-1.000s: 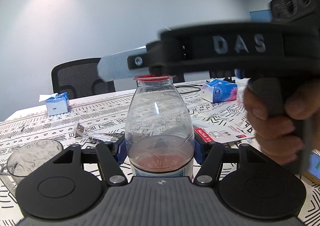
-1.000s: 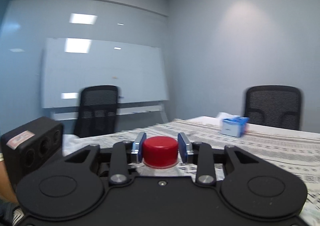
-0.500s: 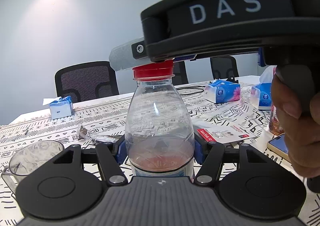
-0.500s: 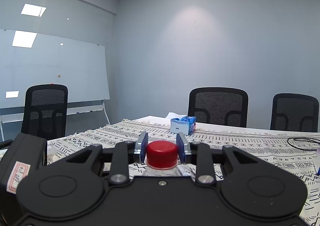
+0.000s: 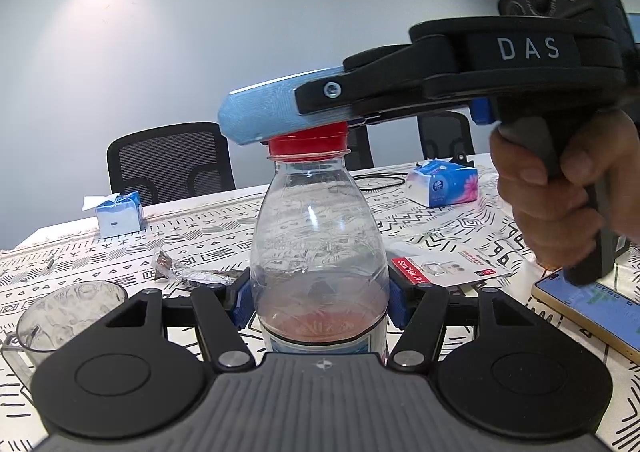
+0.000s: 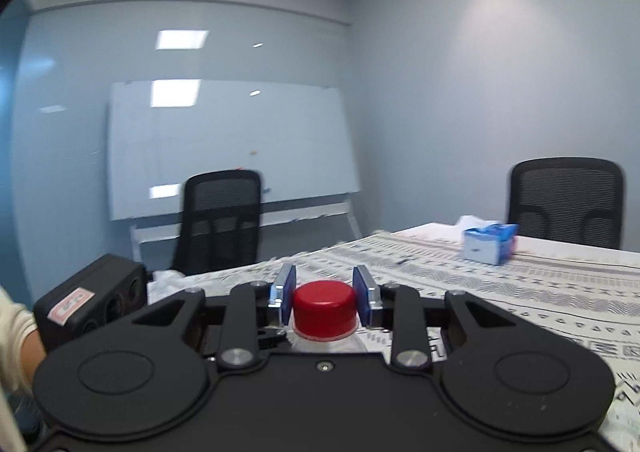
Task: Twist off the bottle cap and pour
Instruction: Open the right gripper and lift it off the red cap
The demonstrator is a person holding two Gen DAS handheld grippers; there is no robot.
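Observation:
A clear plastic bottle (image 5: 316,252) with a little reddish liquid at the bottom stands upright on the patterned tablecloth (image 5: 224,228). My left gripper (image 5: 318,304) is shut on its lower body, blue pads pressing both sides. The red cap (image 5: 306,141) sits on the bottle's neck. My right gripper (image 5: 288,119) reaches in from the right, held by a hand (image 5: 560,191), and is shut on the cap. In the right wrist view its blue pads (image 6: 286,294) press either side of the red cap (image 6: 324,308).
A clear plastic cup (image 5: 68,312) stands at the near left. A crumpled wrapper (image 5: 188,272), a card package (image 5: 440,268), a phone (image 5: 592,308) and two tissue boxes (image 5: 118,213) (image 5: 444,183) lie around the bottle. Black chairs (image 5: 172,163) line the far side.
The right gripper closed its pads onto the red cap, then swung round on it, so its view turned from the chairs to the whiteboard. The left gripper and bottle stayed put.

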